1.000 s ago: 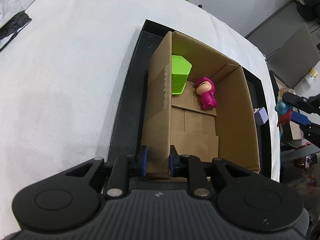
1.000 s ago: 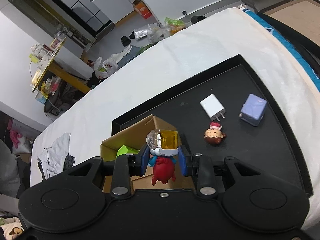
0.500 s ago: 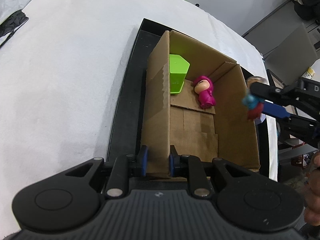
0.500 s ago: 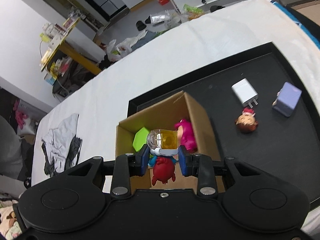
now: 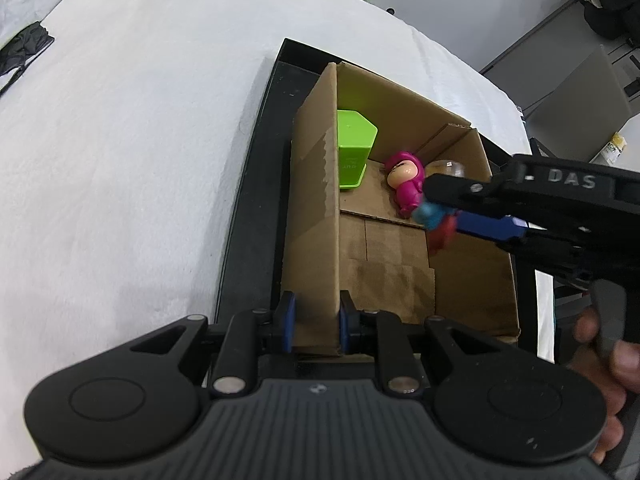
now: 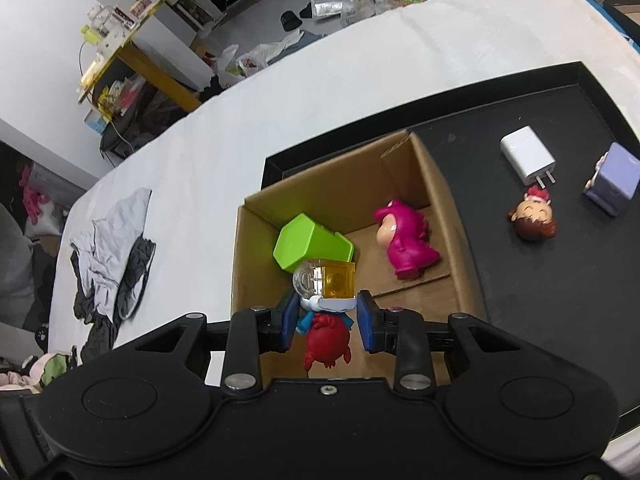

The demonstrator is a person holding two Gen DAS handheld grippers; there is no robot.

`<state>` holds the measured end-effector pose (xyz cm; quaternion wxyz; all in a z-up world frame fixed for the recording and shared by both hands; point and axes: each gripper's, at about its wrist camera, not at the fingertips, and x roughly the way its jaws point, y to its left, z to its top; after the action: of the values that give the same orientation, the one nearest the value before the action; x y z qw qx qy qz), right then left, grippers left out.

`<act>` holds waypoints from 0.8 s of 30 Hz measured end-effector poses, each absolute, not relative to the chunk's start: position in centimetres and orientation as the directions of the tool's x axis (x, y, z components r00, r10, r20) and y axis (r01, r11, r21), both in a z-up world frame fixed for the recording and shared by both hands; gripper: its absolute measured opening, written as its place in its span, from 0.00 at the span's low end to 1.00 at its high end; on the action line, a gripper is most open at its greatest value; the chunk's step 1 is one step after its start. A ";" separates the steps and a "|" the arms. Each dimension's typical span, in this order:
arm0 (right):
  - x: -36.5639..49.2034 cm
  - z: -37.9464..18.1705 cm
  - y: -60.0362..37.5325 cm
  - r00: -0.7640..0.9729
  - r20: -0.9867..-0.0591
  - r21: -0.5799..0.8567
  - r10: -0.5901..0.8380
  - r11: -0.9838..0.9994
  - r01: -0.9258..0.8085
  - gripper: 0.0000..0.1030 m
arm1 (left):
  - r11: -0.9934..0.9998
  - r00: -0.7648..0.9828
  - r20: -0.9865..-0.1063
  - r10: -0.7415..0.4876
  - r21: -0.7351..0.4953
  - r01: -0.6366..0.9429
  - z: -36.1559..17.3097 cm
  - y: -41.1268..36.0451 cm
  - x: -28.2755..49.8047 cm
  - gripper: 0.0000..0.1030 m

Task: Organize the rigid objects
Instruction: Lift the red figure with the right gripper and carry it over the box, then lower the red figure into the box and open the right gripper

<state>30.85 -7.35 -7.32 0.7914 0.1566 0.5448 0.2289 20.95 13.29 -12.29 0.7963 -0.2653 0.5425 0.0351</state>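
An open cardboard box [image 5: 316, 216] [image 6: 452, 216] stands on a black tray [image 5: 248, 216] [image 6: 560, 280]. Inside lie a green hexagonal cup [image 5: 354, 154] [image 6: 308, 246] and a pink figure [image 5: 406, 182] [image 6: 404, 242]. My left gripper [image 5: 312, 322] is shut on the box's near left wall. My right gripper [image 6: 326, 322] [image 5: 434, 200] is shut on a small toy figure with a red body, blue arms and a clear-and-yellow head [image 6: 326, 308] [image 5: 438, 222], held over the box's inside.
On the tray right of the box lie a white charger [image 6: 528, 154], a lilac cube [image 6: 612, 178] and a brown-haired figure head [image 6: 532, 216]. A white cloth [image 5: 120, 160] covers the table. Grey and black clothing [image 6: 112, 248] lies on it at the left.
My right gripper has carried the toy figure leftward from above the tray to above the inside of the box. My left gripper has kept its hold on the box wall.
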 end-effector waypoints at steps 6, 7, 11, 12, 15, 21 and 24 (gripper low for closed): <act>30.7 -8.5 -5.8 0.278 -0.811 0.478 0.515 0.857 -0.194 0.30 | 0.856 0.414 -0.879 -0.237 -0.390 -0.340 -12.2 13.4 20.8 0.19; 30.7 -8.7 -5.6 0.273 -0.814 0.475 0.512 0.859 -0.194 0.30 | 0.856 0.414 -0.879 -0.238 -0.391 -0.338 -12.3 13.4 20.8 0.19; 30.6 -9.6 -4.8 0.260 -0.826 0.463 0.500 0.865 -0.195 0.30 | 0.854 0.418 -0.874 -0.246 -0.400 -0.334 -12.5 13.7 20.9 0.19; 30.6 -9.8 -4.6 0.258 -0.829 0.458 0.496 0.867 -0.194 0.30 | 0.854 0.419 -0.874 -0.247 -0.400 -0.332 -12.5 13.8 20.8 0.19; 30.9 -10.7 -4.4 0.247 -0.839 0.454 0.484 0.874 -0.171 0.30 | 0.858 0.424 -0.871 -0.248 -0.401 -0.322 -12.5 13.9 20.7 0.19; 31.1 -11.6 -3.7 0.238 -0.849 0.449 0.472 0.881 -0.148 0.30 | 0.852 0.429 -0.863 -0.266 -0.418 -0.314 -12.7 14.3 20.6 0.19; 30.9 -11.9 -3.5 0.227 -0.850 0.451 0.474 0.880 -0.150 0.31 | 0.851 0.432 -0.860 -0.271 -0.424 -0.310 -12.7 14.4 20.5 0.19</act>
<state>30.93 -3.50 -11.85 0.7711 0.1380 0.5877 0.2025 20.45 14.44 -12.72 0.8010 -0.2727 0.5329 0.0122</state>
